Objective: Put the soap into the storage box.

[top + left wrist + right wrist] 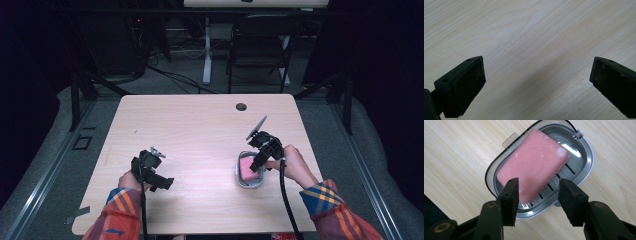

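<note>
A pink bar of soap (534,162) lies tilted in a grey soap dish (584,167) on the right side of the wooden table (200,130). In the right gripper view my right gripper (537,182) reaches down into the dish, its jaws closed on the near end of the soap. The left pad lies against the soap's edge. From above, the right gripper (257,167) covers part of the soap (245,167) and dish (248,184). My left gripper (167,184) rests low at the table's left front. Its jaws stand wide apart over bare wood (537,60).
A round cable hole (241,106) sits near the table's far edge. A dark chair (260,45) and a white desk leg (206,50) stand beyond the table. Cables trail from both grippers toward the person.
</note>
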The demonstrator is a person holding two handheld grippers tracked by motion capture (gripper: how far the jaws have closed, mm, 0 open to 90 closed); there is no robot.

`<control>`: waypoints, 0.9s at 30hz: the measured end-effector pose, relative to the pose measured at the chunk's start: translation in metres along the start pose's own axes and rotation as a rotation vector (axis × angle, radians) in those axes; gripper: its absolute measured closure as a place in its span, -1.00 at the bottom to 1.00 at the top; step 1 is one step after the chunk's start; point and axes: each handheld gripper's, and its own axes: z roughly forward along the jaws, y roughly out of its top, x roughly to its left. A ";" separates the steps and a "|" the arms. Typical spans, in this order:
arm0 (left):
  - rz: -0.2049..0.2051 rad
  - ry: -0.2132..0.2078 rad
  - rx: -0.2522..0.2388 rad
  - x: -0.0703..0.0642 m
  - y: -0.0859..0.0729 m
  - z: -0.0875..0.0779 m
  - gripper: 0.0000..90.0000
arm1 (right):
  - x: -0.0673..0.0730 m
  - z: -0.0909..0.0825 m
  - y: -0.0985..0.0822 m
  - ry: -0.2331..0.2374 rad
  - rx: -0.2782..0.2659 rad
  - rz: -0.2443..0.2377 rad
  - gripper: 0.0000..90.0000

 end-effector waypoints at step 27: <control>-0.006 -0.004 -0.003 0.001 0.000 0.000 -1.00 | -0.015 -0.030 -0.027 -0.106 -0.138 -0.095 -0.23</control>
